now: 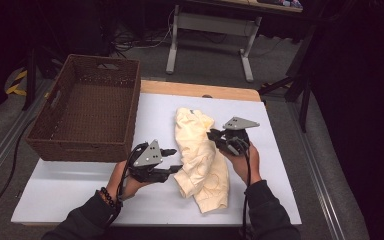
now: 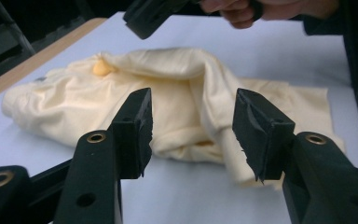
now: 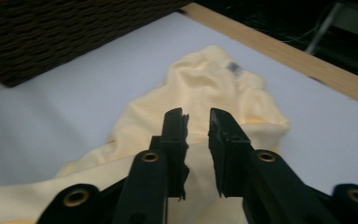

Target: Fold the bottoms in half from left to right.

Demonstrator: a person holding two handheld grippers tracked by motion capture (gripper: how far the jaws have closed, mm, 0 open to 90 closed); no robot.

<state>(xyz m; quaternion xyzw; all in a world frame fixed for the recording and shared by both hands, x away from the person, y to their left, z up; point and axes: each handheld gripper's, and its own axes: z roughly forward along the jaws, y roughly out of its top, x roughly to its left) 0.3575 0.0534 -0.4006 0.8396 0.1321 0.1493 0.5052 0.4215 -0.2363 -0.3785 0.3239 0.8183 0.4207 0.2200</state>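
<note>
The crumpled pale-yellow cotton garment lies mid-bench on the white sheet, right of the brown wicker basket. The left gripper is released, jaws apart beside its edge; the right gripper, nearly closed, pinches nothing. Each should grasp one single fabric layer before lifting.

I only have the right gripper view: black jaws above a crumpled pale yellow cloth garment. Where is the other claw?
Observer: The left claw is at the far side of the pale yellow cloth garment from the right one. Its jaws are apart, with no cloth pinched.
Operator: I see a dark woven wall. Anything inside it?
Observer: That is the brown woven wicker basket. From the high view its inside looks empty.
</note>
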